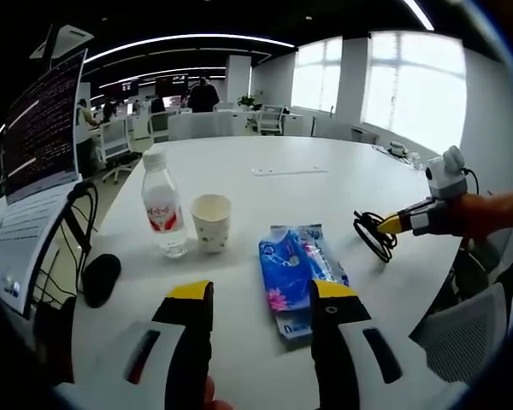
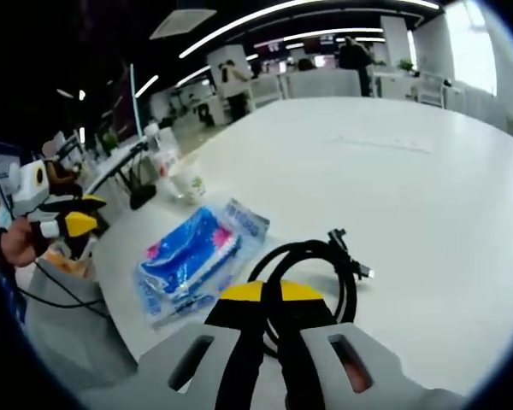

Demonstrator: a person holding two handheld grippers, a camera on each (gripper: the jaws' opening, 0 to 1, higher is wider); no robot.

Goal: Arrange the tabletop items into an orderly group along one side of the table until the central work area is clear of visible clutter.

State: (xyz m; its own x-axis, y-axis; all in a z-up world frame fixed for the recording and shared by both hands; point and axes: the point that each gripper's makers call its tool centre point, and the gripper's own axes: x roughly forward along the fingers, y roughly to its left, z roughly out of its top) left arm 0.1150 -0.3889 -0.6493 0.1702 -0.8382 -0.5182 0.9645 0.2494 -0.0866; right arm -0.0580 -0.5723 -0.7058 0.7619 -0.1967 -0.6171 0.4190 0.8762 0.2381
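Both views are bright at the centre. Daylight pours through the windows (image 1: 393, 81) toward two o'clock in the left gripper view and blows them out to plain white. Ceiling light strips (image 1: 188, 41) curve with the fisheye bend at twelve o'clock. The white table (image 2: 393, 196) reflects an even, soft sheen, with faint shadows. Edges smear and darken; the distant desks toward eleven o'clock look soft, perhaps out of focus.

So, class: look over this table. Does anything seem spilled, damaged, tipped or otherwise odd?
Nothing looks spilled or damaged. The water bottle and paper cup stand upright. The blue tissue pack lies flat at a slant, and the right gripper is shut on the coiled black cable.
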